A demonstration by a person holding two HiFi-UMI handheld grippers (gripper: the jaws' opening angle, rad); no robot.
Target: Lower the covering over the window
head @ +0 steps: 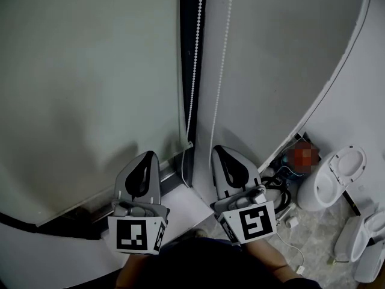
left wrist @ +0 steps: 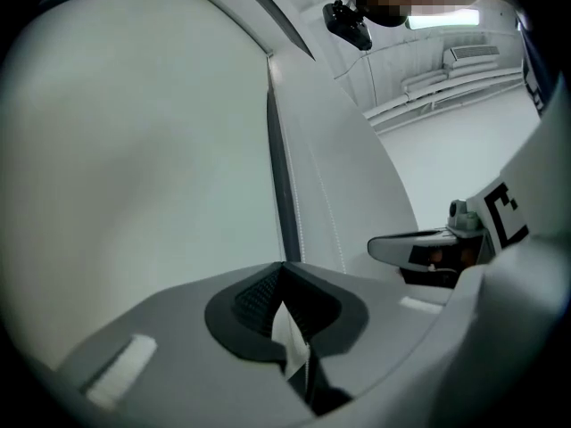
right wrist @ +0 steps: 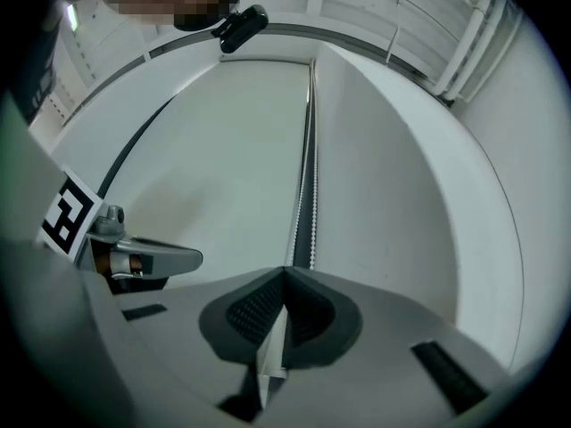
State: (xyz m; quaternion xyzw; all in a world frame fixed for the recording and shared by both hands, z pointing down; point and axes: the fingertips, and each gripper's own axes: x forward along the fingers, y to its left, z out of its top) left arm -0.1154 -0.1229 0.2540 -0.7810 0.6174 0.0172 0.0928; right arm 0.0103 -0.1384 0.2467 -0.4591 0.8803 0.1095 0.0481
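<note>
- Left gripper (head: 146, 155) (left wrist: 284, 266): jaws closed together, pads meeting, nothing seen between them. It points roughly level at the window, raised in front of the lower part of the roller blind (head: 90, 71).
- Right gripper (head: 219, 149) (right wrist: 285, 273): jaws closed together, nothing made out between the pads. It is held beside the left gripper and apart from it.
- The roller blind hangs as a pale sheet over most of the window. Its bottom edge slants across the head view, close above the sill (head: 174, 182).
- A dark frame strip (head: 185, 41) runs upright just right of the blind.
- Two bead chains hang at this strip. The left chain (head: 194, 71) ends near the blind's lower corner. The right chain (head: 222, 71) runs down to just past the right gripper's tip; I cannot tell whether they touch.
- In the right gripper view the chains drop behind the closed jaw tips.
- On the floor at right stand a white toilet bowl (head: 337, 179) and loose cables (head: 283, 191).
</note>
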